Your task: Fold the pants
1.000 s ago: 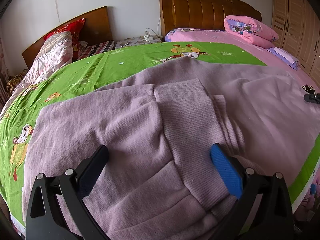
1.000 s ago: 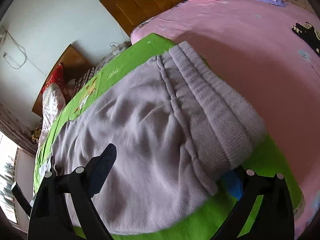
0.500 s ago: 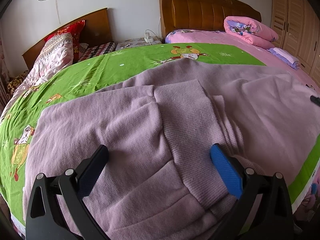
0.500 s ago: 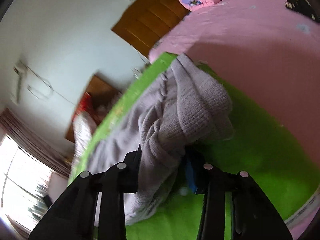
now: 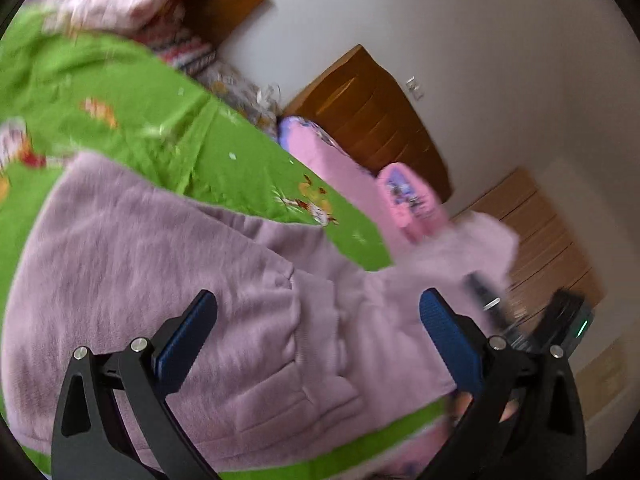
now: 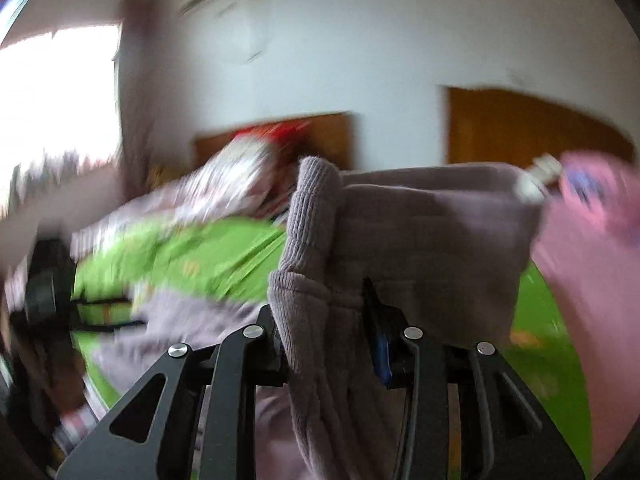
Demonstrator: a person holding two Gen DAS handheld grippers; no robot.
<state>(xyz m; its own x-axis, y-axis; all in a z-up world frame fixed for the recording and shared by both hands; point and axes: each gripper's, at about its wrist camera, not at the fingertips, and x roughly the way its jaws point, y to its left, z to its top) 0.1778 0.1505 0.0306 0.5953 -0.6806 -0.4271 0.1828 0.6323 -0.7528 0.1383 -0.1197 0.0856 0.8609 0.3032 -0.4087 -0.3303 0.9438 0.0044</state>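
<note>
A pair of lilac knit pants (image 5: 168, 280) lies spread over a green cartoon-print bedsheet (image 5: 132, 120) on a bed, seen through motion blur in both wrist views. The left gripper (image 5: 316, 328) hovers over the pants with its jaws spread wide, blue pads (image 5: 448, 340) clear of the fabric and nothing pinched between them. To its right, one end of the garment is raised off the sheet, and the dark blurred shape of the other gripper shows beside it.

In the right wrist view, the right gripper (image 6: 328, 336) has its jaws pinching the ribbed cuff (image 6: 312, 240) of the pants; the cloth bunches up between the black fingers and hangs down in front of the camera, with the rest of the leg stretched out beyond toward the right. The green sheet lies below the lifted cloth.

A pink quilt (image 5: 408, 200) sits rolled on a pink-covered bed beyond the green sheet, against a brown wooden headboard (image 5: 372, 120). A wooden wardrobe (image 5: 540, 240) stands along the white wall.
</note>
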